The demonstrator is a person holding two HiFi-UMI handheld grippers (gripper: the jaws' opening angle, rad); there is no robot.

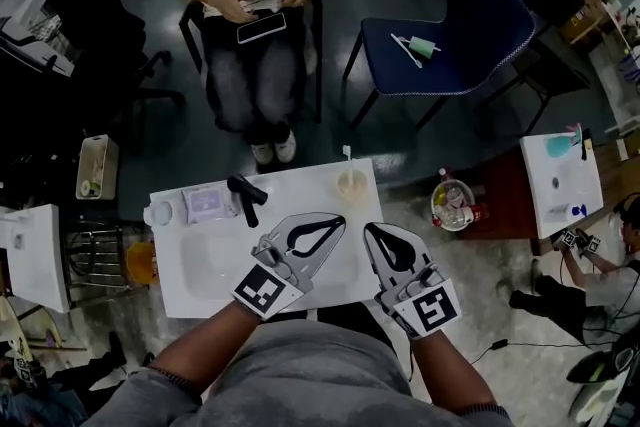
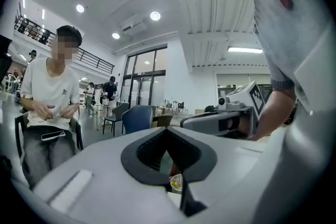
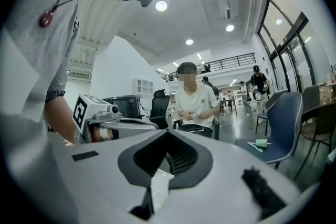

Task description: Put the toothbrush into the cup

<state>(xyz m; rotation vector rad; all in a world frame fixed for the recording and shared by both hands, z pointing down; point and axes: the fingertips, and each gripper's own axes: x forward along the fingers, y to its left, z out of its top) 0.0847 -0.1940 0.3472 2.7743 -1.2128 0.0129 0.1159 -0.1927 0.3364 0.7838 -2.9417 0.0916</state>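
Observation:
A pale cup stands at the far right corner of the white washstand, with a white toothbrush upright in it. Both grippers hover side by side above the stand's near half, pointing toward the cup. My left gripper is shut with nothing between its jaws, and my right gripper is shut and empty too. In the left gripper view the jaws meet at their tips, with the other gripper alongside. The right gripper view shows its jaws closed the same way.
A black faucet, a clear box and a small white dish sit along the stand's far edge. A person with a phone sits beyond. A blue chair holds a green cup. A basket of bottles stands at the right.

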